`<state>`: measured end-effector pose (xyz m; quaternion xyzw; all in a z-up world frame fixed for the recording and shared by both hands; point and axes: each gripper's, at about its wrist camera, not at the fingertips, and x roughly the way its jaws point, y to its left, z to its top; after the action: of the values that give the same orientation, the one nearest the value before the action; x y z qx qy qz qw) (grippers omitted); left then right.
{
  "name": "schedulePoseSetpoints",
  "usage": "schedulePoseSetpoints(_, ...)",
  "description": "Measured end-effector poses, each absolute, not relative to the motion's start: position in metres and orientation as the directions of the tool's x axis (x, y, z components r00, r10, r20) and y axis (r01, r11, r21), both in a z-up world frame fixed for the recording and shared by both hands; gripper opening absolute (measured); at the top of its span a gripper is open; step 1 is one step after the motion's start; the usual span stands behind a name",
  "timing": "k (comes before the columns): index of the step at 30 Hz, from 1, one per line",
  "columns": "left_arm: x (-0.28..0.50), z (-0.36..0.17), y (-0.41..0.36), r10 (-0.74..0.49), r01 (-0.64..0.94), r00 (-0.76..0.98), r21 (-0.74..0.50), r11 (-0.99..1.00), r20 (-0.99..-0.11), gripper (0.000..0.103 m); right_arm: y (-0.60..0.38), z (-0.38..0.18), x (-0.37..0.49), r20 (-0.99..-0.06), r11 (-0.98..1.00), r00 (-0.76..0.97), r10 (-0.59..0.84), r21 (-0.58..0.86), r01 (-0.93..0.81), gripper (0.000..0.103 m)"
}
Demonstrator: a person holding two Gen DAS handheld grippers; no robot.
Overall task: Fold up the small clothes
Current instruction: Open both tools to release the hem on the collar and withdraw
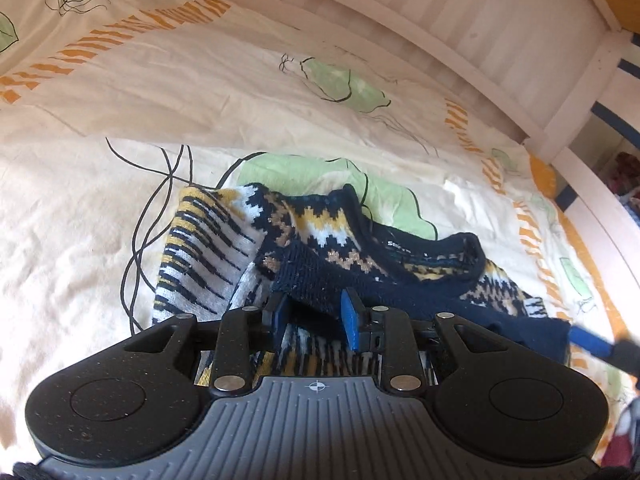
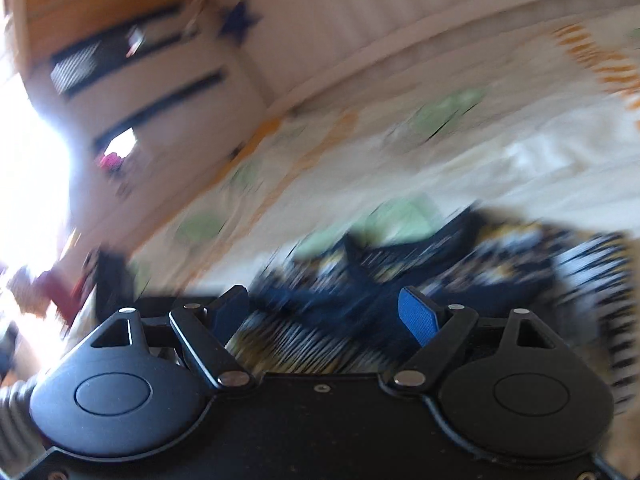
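Patterned bedsheet under rumpled sweater, barely folded (mostly left). Left gripper clenched on navy cuff; right gripper gaping, empty.

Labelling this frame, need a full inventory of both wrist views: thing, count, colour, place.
sweater: 1, navy with white, yellow and tan zigzag knit, crumpled on the bed, one navy ribbed edge lifted.
bedspread: 1, cream with green leaves, black lines and orange stripes, covering the bed.
bed frame: 1, white slatted wood, along the far side.
cabinet: 1, white with dark slots and a dark star, beyond the bed in the blurred right wrist view.
left gripper: 1, black with blue pads, shut on the sweater's navy edge.
right gripper: 1, black with blue pads, open above the sweater, holding nothing; its blue tip shows at the right edge of the left view.
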<state>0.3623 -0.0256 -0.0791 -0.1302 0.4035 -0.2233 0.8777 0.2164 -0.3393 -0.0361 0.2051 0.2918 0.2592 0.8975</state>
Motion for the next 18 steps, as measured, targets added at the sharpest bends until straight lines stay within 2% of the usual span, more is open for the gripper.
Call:
schedulePoseSetpoints(2,0.363,-0.078,-0.026,-0.494,0.291,0.572,-0.401,0.869,-0.655,0.028,-0.325,-0.043,0.218,-0.466,0.779,0.640,0.611,0.501,-0.378,0.084)
schedulePoseSetpoints(6,0.361,-0.080,-0.026,-0.497,0.285,0.563,-0.409,0.867,-0.660,0.029,-0.313,-0.062,0.223,-0.572,0.828,0.603,0.557,0.445,-0.342,0.083)
schedulePoseSetpoints(9,0.361,-0.081,-0.026,-0.498,0.281,0.561,-0.414,0.866,-0.661,0.029,-0.325,-0.064,0.230,-0.584,0.855,0.634,0.508,0.430,-0.289,0.083)
schedulePoseSetpoints(14,0.359,-0.080,-0.028,-0.501,0.281,0.556,-0.418,0.864,-0.663,0.029,-0.343,-0.050,0.256,-0.603,0.922,0.702,0.379,0.316,-0.226,0.083)
schedulePoseSetpoints(18,0.357,-0.074,-0.030,-0.502,0.298,0.565,-0.406,0.864,-0.655,0.029,-0.348,-0.037,0.265,-0.587,0.947,0.747,0.313,0.256,-0.195,0.083)
